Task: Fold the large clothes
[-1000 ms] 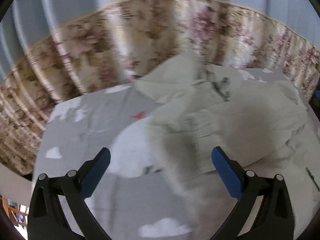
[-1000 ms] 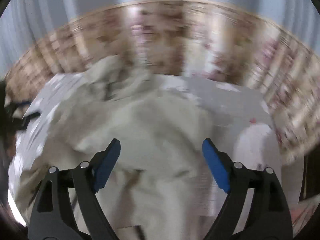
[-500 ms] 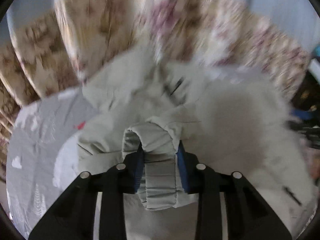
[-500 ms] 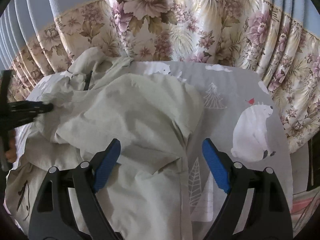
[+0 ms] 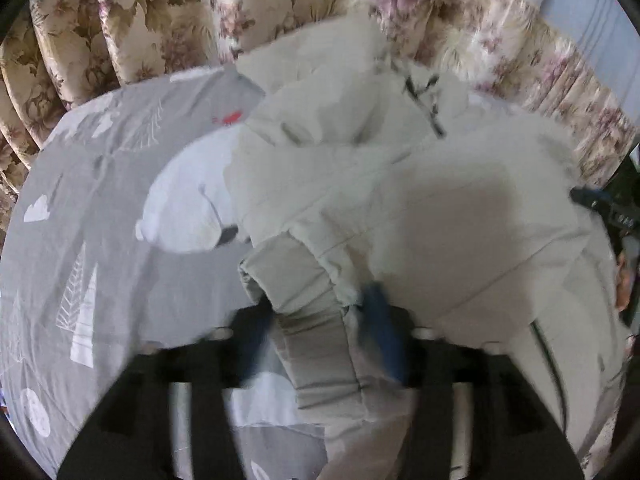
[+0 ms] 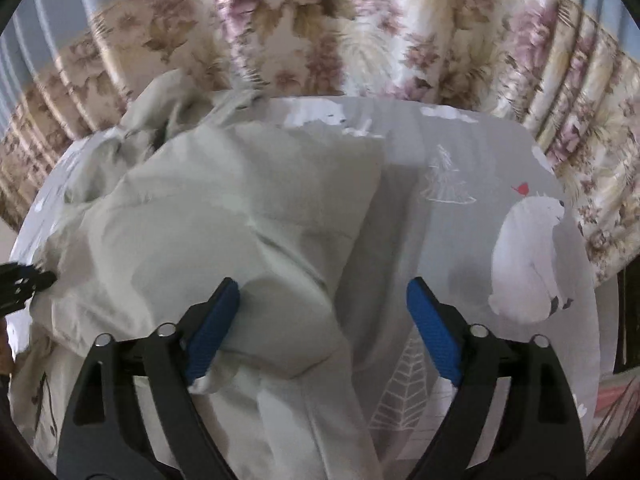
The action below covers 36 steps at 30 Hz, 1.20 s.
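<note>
A large pale grey-green jacket point(image 5: 420, 200) lies crumpled on a table with a grey printed cloth point(image 5: 100, 200). My left gripper point(image 5: 316, 332) is shut on the jacket's ribbed sleeve cuff point(image 5: 316, 340), which bulges up between the blue pads. In the right wrist view the jacket point(image 6: 208, 216) fills the left half. My right gripper point(image 6: 320, 332) is open and empty, low over a fold of the jacket, its left pad point(image 6: 212, 328) touching the fabric. The left gripper's tip shows at the far left edge point(image 6: 28, 280).
The grey cloth point(image 6: 472, 248) carries white polar bears point(image 6: 532, 256) and trees. Floral curtains point(image 6: 360, 32) hang close behind the table's far edge. The table's right edge drops off near a dark gap point(image 6: 624, 300).
My left gripper closed on the sleeve cuff and has pulled it toward the left and lifted it. My right gripper moved in lower over the jacket and stays open.
</note>
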Motion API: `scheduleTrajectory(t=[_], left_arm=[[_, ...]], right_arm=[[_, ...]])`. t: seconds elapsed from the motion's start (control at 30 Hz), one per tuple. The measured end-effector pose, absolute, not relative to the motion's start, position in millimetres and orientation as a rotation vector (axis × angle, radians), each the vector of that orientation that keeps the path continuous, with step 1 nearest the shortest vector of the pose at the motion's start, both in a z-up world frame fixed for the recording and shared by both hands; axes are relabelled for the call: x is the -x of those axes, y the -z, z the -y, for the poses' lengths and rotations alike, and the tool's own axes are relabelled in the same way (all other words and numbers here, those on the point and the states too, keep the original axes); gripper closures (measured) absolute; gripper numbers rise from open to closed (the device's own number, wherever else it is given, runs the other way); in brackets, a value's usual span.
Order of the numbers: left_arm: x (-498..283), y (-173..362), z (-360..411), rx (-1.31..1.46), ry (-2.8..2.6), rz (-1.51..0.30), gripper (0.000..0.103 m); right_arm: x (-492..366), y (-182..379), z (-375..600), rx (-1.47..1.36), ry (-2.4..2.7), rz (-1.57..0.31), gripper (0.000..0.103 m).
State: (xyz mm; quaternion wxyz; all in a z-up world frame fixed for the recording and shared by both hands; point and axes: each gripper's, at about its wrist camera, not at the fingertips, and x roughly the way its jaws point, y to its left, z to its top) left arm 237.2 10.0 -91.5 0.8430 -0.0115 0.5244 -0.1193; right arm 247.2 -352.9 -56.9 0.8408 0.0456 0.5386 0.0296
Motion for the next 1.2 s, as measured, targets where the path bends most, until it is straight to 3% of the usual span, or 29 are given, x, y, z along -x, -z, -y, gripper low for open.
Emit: scheduleTrajectory(t=[0.03, 0.13, 0.33, 0.37, 0.43, 0.47, 0.53, 0.63, 0.7, 0.87, 0.9, 0.93, 1.0, 1.03, 1.1, 1.13, 1.17, 1.2], left_arm=[[-236, 87, -16, 0.035, 0.225, -1.075, 0.008], [-242, 77, -27, 0.065, 0.202, -1.044, 0.007], [-290, 114, -24, 0.066, 0.232, -1.173, 0.011], [-292, 117, -26, 0.082, 0.251, -1.178, 0.018], [-301, 117, -23, 0.091, 0.276, -1.166, 0.054], [-304, 118, -20, 0.084, 0.284, -1.166, 0.06], [-315, 117, -10, 0.049, 0.276, -1.165, 0.07], [-326, 112, 1, -0.006, 0.269, -1.142, 0.076], [-340, 108, 2, -0.015, 0.266, -1.142, 0.078], [-363, 104, 8, -0.081, 0.293, -1.157, 0.078], [-358, 105, 9, -0.108, 0.309, -1.159, 0.071], [-351, 104, 9, -0.117, 0.307, -1.155, 0.057], [-332, 103, 6, -0.153, 0.269, -1.145, 0.034], [-321, 103, 3, -0.176, 0.255, -1.134, 0.03], [-296, 98, -4, -0.218, 0.218, -1.1, 0.021], [-290, 96, -8, -0.217, 0.197, -1.091, 0.015], [-282, 94, -12, -0.198, 0.182, -1.086, 0.014], [-279, 93, -15, -0.18, 0.19, -1.092, 0.014]], right_arm=[[-246, 55, 358, -0.113, -0.067, -1.14, 0.012], [-245, 62, 368, -0.127, -0.092, -1.19, 0.006], [-246, 88, 374, -0.231, -0.153, -1.271, 0.01], [-244, 91, 374, -0.248, -0.169, -1.272, 0.019], [-239, 90, 373, -0.27, -0.173, -1.241, 0.027], [-237, 90, 373, -0.285, -0.184, -1.236, 0.039], [-233, 90, 371, -0.372, -0.211, -1.234, 0.068], [-218, 87, 360, -0.375, -0.19, -1.187, 0.085], [-202, 88, 350, -0.387, -0.185, -1.169, 0.088], [-178, 81, 332, -0.356, -0.17, -1.128, 0.09], [-181, 77, 335, -0.314, -0.138, -1.118, 0.089], [-188, 72, 338, -0.248, -0.081, -1.097, 0.089], [-205, 70, 347, -0.176, -0.012, -1.119, 0.078], [-213, 66, 360, -0.231, -0.012, -1.139, 0.066], [-216, 49, 375, -0.31, -0.043, -1.108, 0.06], [-219, 36, 377, -0.304, -0.055, -1.097, 0.041], [-222, 24, 375, -0.279, -0.052, -1.06, 0.029], [-226, 18, 371, -0.253, -0.053, -1.041, 0.029]])
